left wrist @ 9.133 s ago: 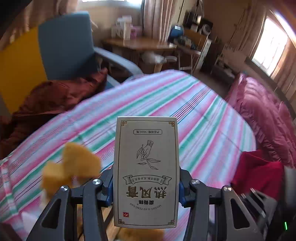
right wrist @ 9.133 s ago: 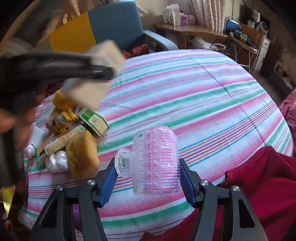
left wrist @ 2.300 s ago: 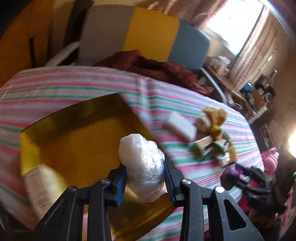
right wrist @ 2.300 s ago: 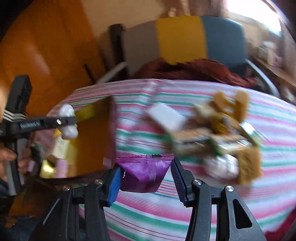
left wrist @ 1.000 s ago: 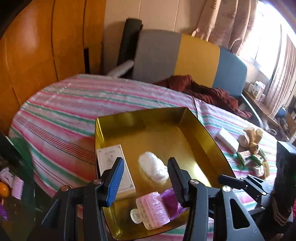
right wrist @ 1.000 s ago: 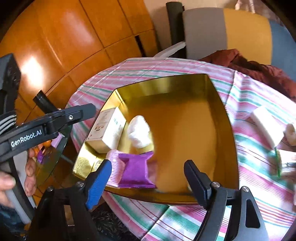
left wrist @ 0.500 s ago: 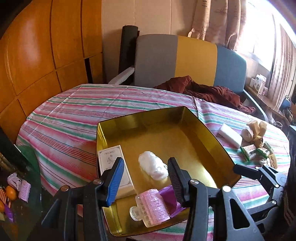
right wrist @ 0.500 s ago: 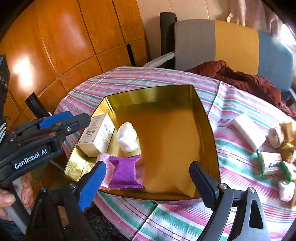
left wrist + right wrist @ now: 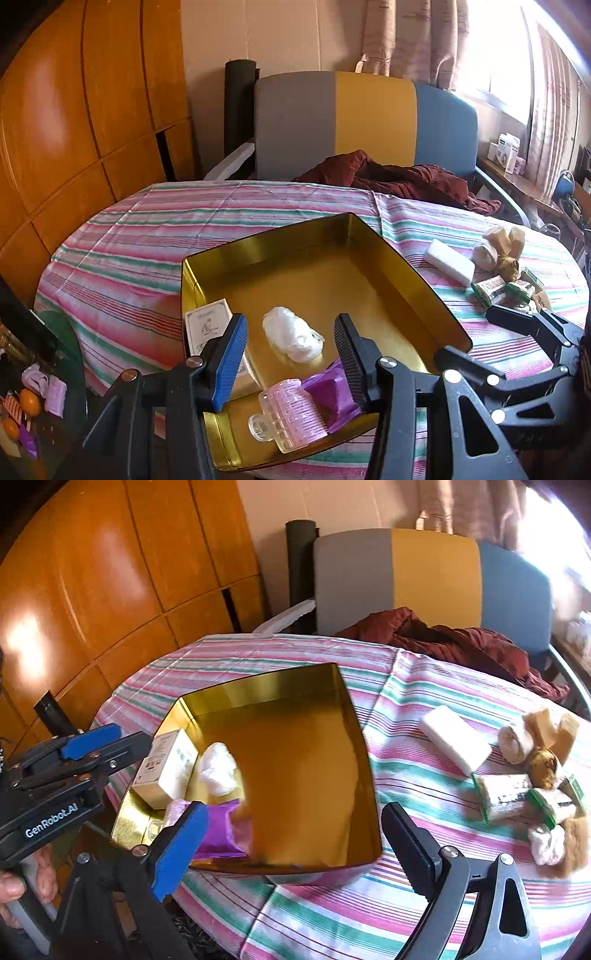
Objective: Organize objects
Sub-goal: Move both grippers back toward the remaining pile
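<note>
A gold tray point(image 9: 280, 240) point(image 9: 258, 686) sits on the striped tablecloth. In it lie a white box point(image 9: 207, 325), a white wrapped bundle point(image 9: 291, 336), a pink hair roller point(image 9: 291, 417) and a purple packet point(image 9: 332, 391). My left gripper point(image 9: 290, 325) hovers above the tray's near end, open, with nothing between its fingers. My right gripper point(image 9: 293, 812) hangs over the tray's near right edge; its jaws are opening wide and hold nothing. On the cloth to the right of the tray lie a white block point(image 9: 456, 738) and a pile of small packets and buns point(image 9: 532, 775).
A grey, yellow and blue chair point(image 9: 336, 122) with a dark red cloth point(image 9: 399, 177) stands behind the table. Wooden panelling point(image 9: 92, 110) fills the left. A low glass side table point(image 9: 33, 398) with small items is at the lower left. A hand point(image 9: 14, 882) holds the left gripper.
Both grippers have drawn back and up from the tray. The right jaws have spread wider. The loose pile on the right has come into the right wrist view.
</note>
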